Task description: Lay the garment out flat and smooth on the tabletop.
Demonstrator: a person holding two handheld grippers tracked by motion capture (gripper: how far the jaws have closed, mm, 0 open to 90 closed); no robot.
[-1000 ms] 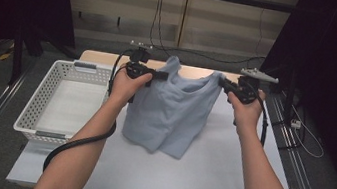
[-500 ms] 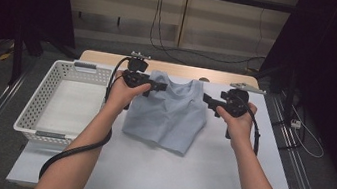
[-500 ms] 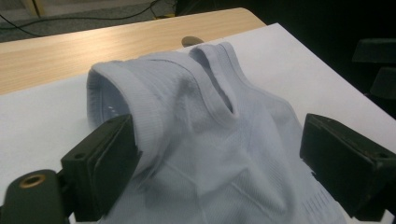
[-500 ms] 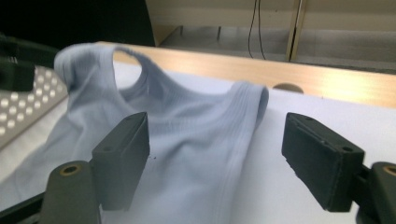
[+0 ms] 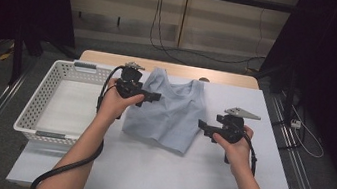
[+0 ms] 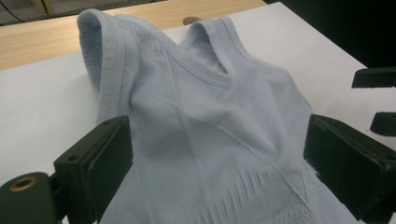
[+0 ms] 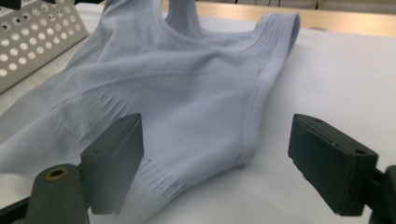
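Observation:
A light blue tank top (image 5: 169, 112) lies spread on the white table (image 5: 154, 173), straps toward the far edge. My left gripper (image 5: 152, 96) hovers over the top's left side, jaws wide open with nothing held. In the left gripper view the top (image 6: 205, 121) lies between and beyond the open jaws of this gripper (image 6: 217, 154). My right gripper (image 5: 204, 126) stands open just off the top's right edge. In the right gripper view the top's side seam (image 7: 254, 116) lies on the table between that gripper's (image 7: 215, 154) open jaws.
A white perforated basket (image 5: 36, 105) stands on the table's left part, close to the top's left edge; its wall (image 7: 32, 42) is seen in the right gripper view. The far table edge is bare wood (image 5: 170, 68). Black frame posts flank the table.
The top was held up by its shoulders and has been lowered flat onto the table. Both grippers have let go and opened. The right gripper has drawn back toward the person.

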